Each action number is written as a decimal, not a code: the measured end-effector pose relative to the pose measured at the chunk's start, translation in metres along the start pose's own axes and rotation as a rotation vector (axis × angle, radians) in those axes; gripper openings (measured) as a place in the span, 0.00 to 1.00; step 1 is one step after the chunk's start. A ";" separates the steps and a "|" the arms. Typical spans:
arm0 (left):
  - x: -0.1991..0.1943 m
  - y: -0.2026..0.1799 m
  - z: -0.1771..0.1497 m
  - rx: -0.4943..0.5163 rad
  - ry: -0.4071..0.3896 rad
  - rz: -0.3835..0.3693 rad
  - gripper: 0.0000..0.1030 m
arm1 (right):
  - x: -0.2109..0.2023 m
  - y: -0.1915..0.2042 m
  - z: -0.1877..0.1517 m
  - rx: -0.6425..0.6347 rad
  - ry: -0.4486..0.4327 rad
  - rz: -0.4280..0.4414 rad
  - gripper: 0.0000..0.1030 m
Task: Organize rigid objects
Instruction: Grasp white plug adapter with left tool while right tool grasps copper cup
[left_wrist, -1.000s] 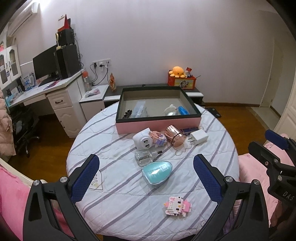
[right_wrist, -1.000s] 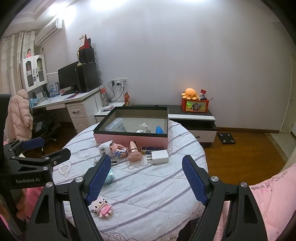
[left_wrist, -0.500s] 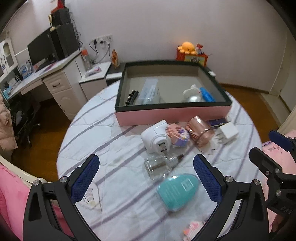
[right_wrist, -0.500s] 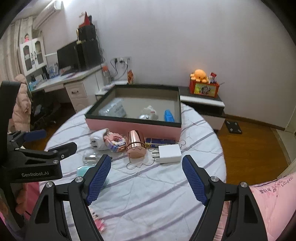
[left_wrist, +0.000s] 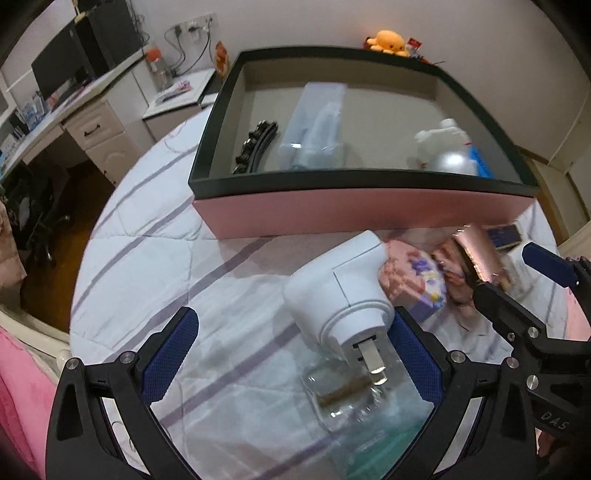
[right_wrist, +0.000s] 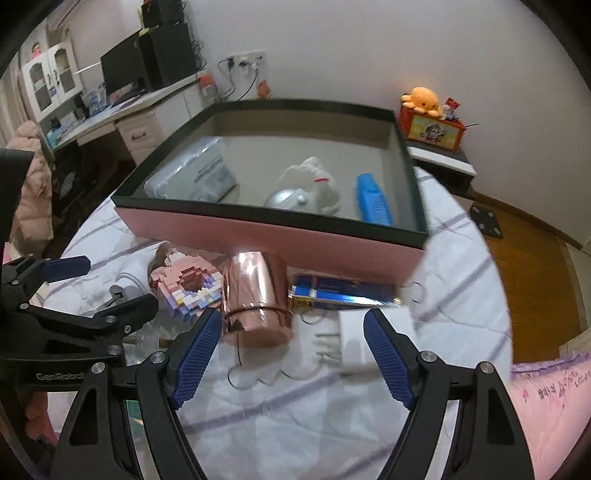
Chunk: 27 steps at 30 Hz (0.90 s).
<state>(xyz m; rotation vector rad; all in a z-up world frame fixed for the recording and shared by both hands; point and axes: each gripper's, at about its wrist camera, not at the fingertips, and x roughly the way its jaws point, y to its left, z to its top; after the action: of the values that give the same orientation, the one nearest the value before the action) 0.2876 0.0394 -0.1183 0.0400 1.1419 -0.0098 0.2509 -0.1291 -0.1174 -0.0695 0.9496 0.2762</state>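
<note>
Two grippers hung spread over the round table (left_wrist: 155, 258). Leftmost, the left gripper (left_wrist: 293, 356) stood wide, its right pad beside the white plug (left_wrist: 340, 291), which lay partly over a clear bottle (left_wrist: 351, 402). Next came a pink block toy (right_wrist: 188, 284), then a copper cup (right_wrist: 256, 299) on its side. The right gripper (right_wrist: 291, 356) stood open near the cup and a white charger (right_wrist: 364, 332), before the pink box (right_wrist: 273, 236).

We see even, soft indoor light from overhead, with faint shadows on the striped tablecloth (left_wrist: 155, 258). Glare streaks the copper cup (right_wrist: 256, 295). Fisheye bending curves the pink box (left_wrist: 354, 218) and darkens the corners. Motion blur smears both views, worst over the clear bottle (left_wrist: 351, 398).
</note>
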 end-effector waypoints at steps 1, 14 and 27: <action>0.003 0.002 0.001 -0.007 0.005 -0.008 1.00 | 0.006 0.001 0.002 -0.003 0.010 0.005 0.78; 0.024 0.011 0.004 -0.024 0.063 -0.008 1.00 | 0.015 0.010 -0.005 -0.039 0.051 0.073 0.47; 0.005 0.000 -0.008 0.068 0.008 -0.053 0.44 | 0.032 0.009 -0.003 -0.030 0.059 0.090 0.46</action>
<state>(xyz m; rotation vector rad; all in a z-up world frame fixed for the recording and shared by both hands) 0.2823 0.0396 -0.1267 0.0701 1.1499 -0.0953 0.2639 -0.1142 -0.1441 -0.0623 1.0089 0.3733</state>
